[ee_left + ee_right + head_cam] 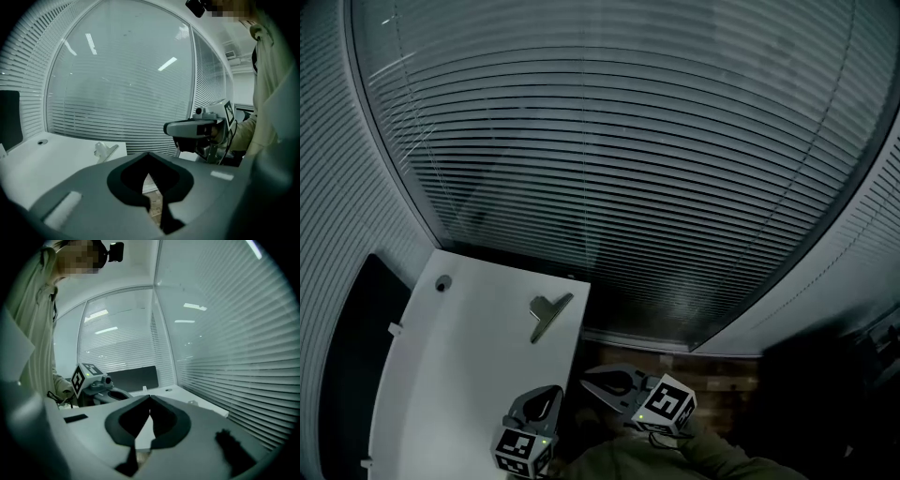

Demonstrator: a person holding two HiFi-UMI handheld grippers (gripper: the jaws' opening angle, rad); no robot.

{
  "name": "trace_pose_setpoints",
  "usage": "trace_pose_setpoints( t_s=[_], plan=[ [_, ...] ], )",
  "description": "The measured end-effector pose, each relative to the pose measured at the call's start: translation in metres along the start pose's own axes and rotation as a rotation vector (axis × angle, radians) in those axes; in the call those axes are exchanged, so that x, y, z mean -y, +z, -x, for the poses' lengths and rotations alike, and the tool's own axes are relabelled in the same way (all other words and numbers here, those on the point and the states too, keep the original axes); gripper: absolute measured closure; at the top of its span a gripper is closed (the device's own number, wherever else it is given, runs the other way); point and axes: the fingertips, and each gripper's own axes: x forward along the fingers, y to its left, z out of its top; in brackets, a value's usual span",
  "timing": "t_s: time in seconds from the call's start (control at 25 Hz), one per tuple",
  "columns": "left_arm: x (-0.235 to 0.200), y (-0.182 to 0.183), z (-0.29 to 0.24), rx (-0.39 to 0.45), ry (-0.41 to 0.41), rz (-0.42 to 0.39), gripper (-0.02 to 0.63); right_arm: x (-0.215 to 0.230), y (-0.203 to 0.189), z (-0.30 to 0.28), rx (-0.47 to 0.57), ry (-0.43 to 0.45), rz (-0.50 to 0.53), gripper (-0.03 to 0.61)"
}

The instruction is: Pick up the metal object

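Two grippers sit low in the head view by the near right edge of the white worktop (459, 375), close to each other and touching nothing. Left gripper (149, 155): jaws pressed together, tips meeting, nothing between them. Right gripper (150, 397): jaws likewise pressed together at the tips, nothing pinched. Metal object (549, 314) lies flat on the worktop close to its right edge, toward the far right corner, well apart from both grippers. It is silvery, with a wide end and a narrower arm angling off. In the left gripper view it sits ahead and to the left of the closed jaws, and the right gripper shows off to the right with a pale sleeve (244, 133) behind it. In the right gripper view the left gripper shows at the left, in front of the person's pale garment. Each gripper carries a marker cube (670, 403) with black-and-white square patterns and a small green light. Those patterns are the only marking that can be made out. Small round fitting (442, 283) sits near the worktop's far left corner. Dark panel (352, 366) stands along the worktop's left side. Horizontal blinds (609, 141) behind glass fill the wall beyond the worktop, and a strip of brown floor (712, 375) shows below them, right of the worktop.
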Motion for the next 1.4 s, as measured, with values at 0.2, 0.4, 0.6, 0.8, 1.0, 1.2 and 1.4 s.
trace_pose_setpoints(
  t_s=[0.2, 0.4, 0.6, 0.8, 1.0, 1.2, 1.4],
  plan=[
    [-0.041, 0.006, -0.019, 0.005, 0.017, 0.034, 0.607, 0.017, -0.004, -0.029, -0.050, 0.006, 0.002, 0.574],
    [-0.075, 0.002, -0.038, -0.041, 0.049, 0.070, 0.607, 0.031, -0.012, -0.053, -0.090, 0.011, -0.019, 0.574],
    [-0.101, -0.008, -0.053, -0.086, 0.082, 0.111, 0.607, 0.052, -0.025, -0.066, -0.120, 0.005, -0.058, 0.574],
    [-0.123, -0.011, -0.071, -0.118, 0.100, 0.161, 0.558, 0.062, -0.029, -0.077, -0.146, 0.037, -0.097, 0.574],
    [-0.152, -0.009, -0.103, -0.159, 0.167, 0.216, 0.457, 0.079, -0.036, -0.080, -0.168, 0.060, -0.118, 0.574],
    [-0.175, -0.009, -0.148, -0.211, 0.185, 0.229, 0.357, 0.097, -0.039, -0.082, -0.184, 0.073, -0.120, 0.574],
    [-0.184, -0.023, -0.189, -0.299, 0.216, 0.171, 0.281, 0.106, -0.039, -0.079, -0.209, 0.074, -0.102, 0.574]
  ],
)
